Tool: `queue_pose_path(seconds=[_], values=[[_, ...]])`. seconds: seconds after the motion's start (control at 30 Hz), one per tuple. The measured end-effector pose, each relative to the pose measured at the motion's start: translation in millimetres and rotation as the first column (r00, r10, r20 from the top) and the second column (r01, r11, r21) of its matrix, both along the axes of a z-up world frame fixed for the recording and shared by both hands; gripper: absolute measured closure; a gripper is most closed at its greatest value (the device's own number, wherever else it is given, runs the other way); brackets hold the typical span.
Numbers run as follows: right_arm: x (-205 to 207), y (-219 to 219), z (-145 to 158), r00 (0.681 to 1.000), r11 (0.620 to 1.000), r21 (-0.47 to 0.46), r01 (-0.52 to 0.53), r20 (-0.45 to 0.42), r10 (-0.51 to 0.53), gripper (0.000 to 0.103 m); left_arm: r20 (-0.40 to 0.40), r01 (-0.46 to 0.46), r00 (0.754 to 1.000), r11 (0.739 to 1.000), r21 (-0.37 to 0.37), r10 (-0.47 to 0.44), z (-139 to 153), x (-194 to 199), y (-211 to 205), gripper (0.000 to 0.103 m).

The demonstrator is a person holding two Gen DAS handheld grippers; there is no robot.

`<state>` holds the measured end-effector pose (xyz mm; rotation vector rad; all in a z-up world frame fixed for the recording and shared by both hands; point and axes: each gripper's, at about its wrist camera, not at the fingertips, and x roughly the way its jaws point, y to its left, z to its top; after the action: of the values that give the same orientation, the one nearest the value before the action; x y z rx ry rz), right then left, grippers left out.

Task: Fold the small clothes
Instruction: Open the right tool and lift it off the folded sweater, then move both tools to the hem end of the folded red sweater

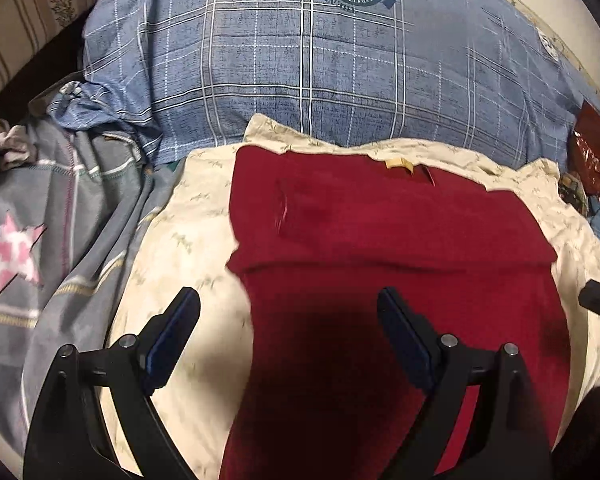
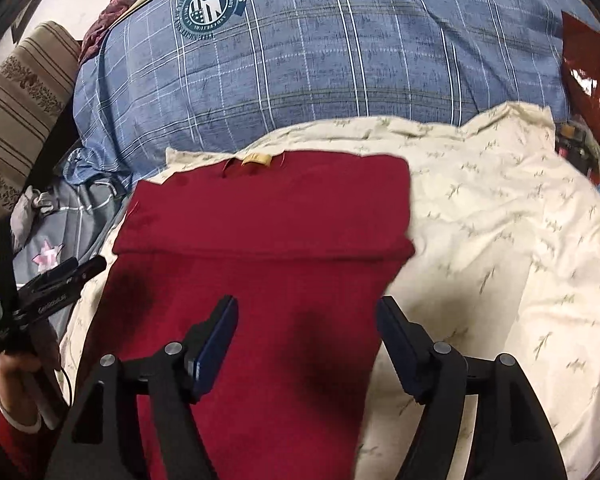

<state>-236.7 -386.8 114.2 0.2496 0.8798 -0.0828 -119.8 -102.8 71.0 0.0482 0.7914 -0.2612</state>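
A dark red garment (image 1: 380, 248) lies flat on a cream patterned cloth (image 1: 188, 240), its far part folded over into a band with a small yellow label (image 1: 398, 164) at the far edge. It also shows in the right wrist view (image 2: 268, 264). My left gripper (image 1: 288, 304) is open and empty, above the garment's near left edge. My right gripper (image 2: 306, 312) is open and empty, above the garment's near right edge. The left gripper shows at the left of the right wrist view (image 2: 56, 280), and the right gripper's tip shows in the left wrist view (image 1: 598, 300).
A large blue plaid pillow (image 1: 320, 60) with a round emblem lies behind the cream cloth (image 2: 500, 220). A grey blanket with a pink star (image 1: 40, 248) is bunched at the left. A shiny red bag (image 2: 588, 72) lies at the right. A striped cushion (image 2: 24, 92) stands far left.
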Motion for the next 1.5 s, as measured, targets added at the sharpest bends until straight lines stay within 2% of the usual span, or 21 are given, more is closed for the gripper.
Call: queue_pose_path(seconds=[0.17, 0.37, 0.5, 0.7, 0.77, 0.83, 0.87, 1.03, 1.13, 1.17, 1.2, 1.27, 1.5], values=[[-14, -5, -12, 0.999, 0.999, 0.034, 0.028, -0.022, -0.028, 0.029, 0.025, -0.020, 0.999, 1.000, 0.018, 0.020, -9, -22, 6, 0.012], [-17, -16, -18, 0.998, 0.998, 0.008, 0.065, -0.016, -0.065, 0.024, 0.003, -0.030, 1.000, 0.999, 0.020, 0.030, -29, -22, 12, 0.012], [2, -32, -21, 0.993, 0.993, -0.023, 0.115, -0.011, -0.115, 0.024, -0.016, -0.055, 0.998, 0.997, 0.045, 0.056, -41, -15, 20, 0.012], [45, -61, -22, 0.984, 0.984, 0.005, 0.176, 0.016, -0.176, 0.024, -0.062, -0.104, 0.993, 0.994, -0.026, 0.102, -46, -5, 38, 0.012], [62, -69, -31, 0.984, 0.983, 0.019, 0.180, -0.007, -0.180, 0.026, -0.067, -0.108, 0.992, 0.994, -0.025, 0.106, -46, -5, 39, 0.012], [75, -72, -45, 0.981, 0.983, -0.004, 0.184, -0.062, -0.183, 0.049, -0.064, -0.109, 0.992, 0.994, -0.012, 0.108, -47, -6, 40, 0.012], [78, -72, -49, 0.981, 0.983, -0.033, 0.179, -0.074, -0.181, 0.072, -0.065, -0.108, 0.992, 0.994, -0.009, 0.107, -47, -6, 41, 0.012], [73, -65, -45, 0.983, 0.981, -0.090, 0.171, -0.052, -0.176, 0.071, -0.054, -0.118, 0.992, 0.993, 0.006, 0.118, -45, -13, 51, 0.012], [60, -60, -35, 0.985, 0.984, -0.079, 0.161, -0.045, -0.164, 0.065, -0.058, -0.116, 0.992, 0.993, 0.004, 0.116, -43, -17, 56, 0.012], [55, -59, -32, 0.987, 0.986, -0.059, 0.153, -0.041, -0.156, 0.060, -0.058, -0.114, 0.992, 0.993, 0.005, 0.114, -42, -19, 58, 0.012], [47, -57, -28, 0.990, 0.990, -0.032, 0.139, -0.033, -0.140, 0.049, -0.055, -0.113, 0.992, 0.994, 0.006, 0.113, -41, -21, 59, 0.012], [34, -52, -22, 0.992, 0.993, -0.012, 0.119, -0.026, -0.120, 0.039, -0.044, -0.114, 0.992, 0.993, 0.011, 0.114, -38, -26, 62, 0.012], [-5, -21, -15, 0.999, 0.999, 0.006, 0.032, -0.035, -0.032, 0.037, -0.024, -0.139, 0.990, 0.990, -0.002, 0.139, -30, -47, 81, 0.012]])
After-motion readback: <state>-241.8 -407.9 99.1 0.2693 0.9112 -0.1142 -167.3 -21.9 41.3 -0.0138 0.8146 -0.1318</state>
